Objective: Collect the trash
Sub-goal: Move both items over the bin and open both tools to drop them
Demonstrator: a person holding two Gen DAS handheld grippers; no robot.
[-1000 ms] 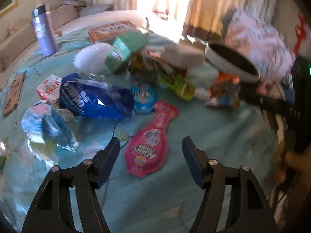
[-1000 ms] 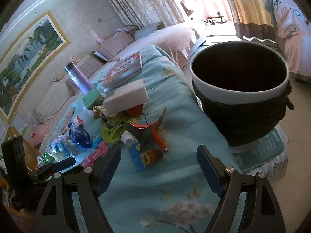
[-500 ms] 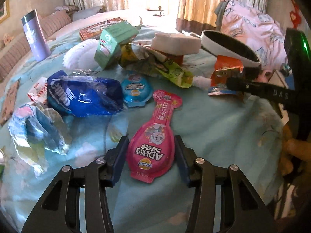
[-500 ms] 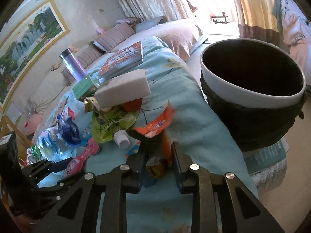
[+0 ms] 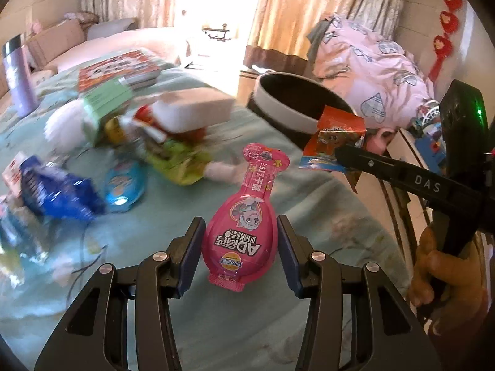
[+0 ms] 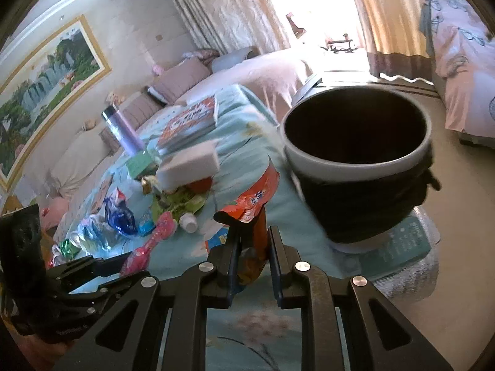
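Bin [image 6: 355, 160] position governs the coming move: ahead and to the right of the right gripper [image 6: 252, 255], which is clamped on an orange wrapper [image 6: 255, 199], and nearer to it than to the left gripper [image 5: 239, 253]. The left gripper is closed on a pink pouch [image 5: 244, 225], long axis pointing straight ahead. More litter lies ahead-left of both on the teal bedspread [image 5: 324, 216]. Curtains hang beyond.

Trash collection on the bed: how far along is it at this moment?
Done: nothing visible inside the bin. In hand: the left gripper holds the pink pouch, the right gripper the orange wrapper, both lifted. Left: blue bag, green pouch and more on the bedspread.
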